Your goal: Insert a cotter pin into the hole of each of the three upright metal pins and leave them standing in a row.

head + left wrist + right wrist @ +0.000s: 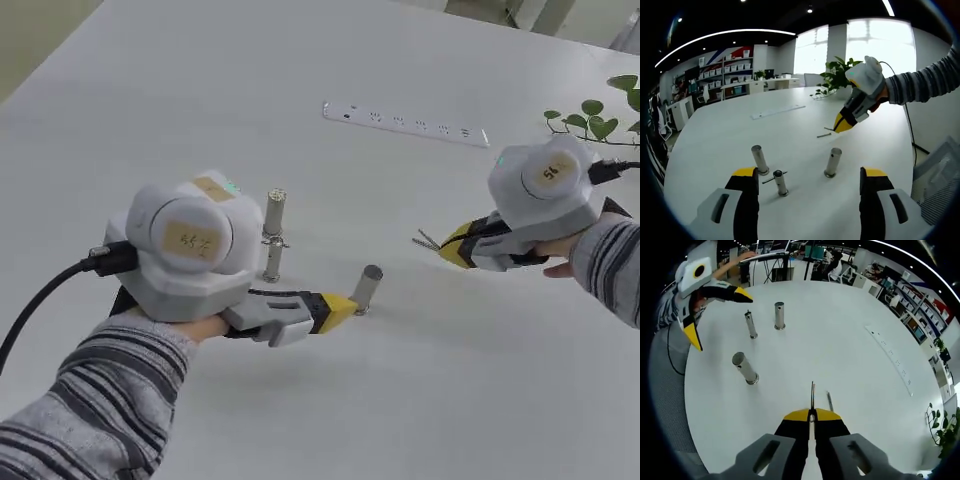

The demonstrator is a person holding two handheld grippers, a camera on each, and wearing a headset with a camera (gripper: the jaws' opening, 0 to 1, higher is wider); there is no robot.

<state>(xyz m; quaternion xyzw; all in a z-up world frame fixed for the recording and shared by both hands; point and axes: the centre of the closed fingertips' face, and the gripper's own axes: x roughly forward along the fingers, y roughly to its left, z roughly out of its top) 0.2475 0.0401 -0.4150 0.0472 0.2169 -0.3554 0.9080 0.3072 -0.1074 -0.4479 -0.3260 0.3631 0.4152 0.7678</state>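
The white table (420,400) holds everything. The left gripper (809,175), near left, has its jaws spread wide on nothing. The right gripper (811,414), further right, is clenched on a cotter pin (812,392). A power strip (405,123) lies far back. Three upright metal pins (832,161) stand between the grippers, and one pin (780,182) carries an inserted cotter pin (767,179). A loose cotter pin (830,401) lies on the table near the right gripper.

Desk (450,400): white, broad, rounded edge.
Power strip (405,123): white, multi-socket, lying flat toward the desk's far side.
Plant (600,115): green, round leaves, at the far right edge.
Shelving (732,67): stocked with bins, against the back wall.
Windows (875,42): bright, beside the shelving.
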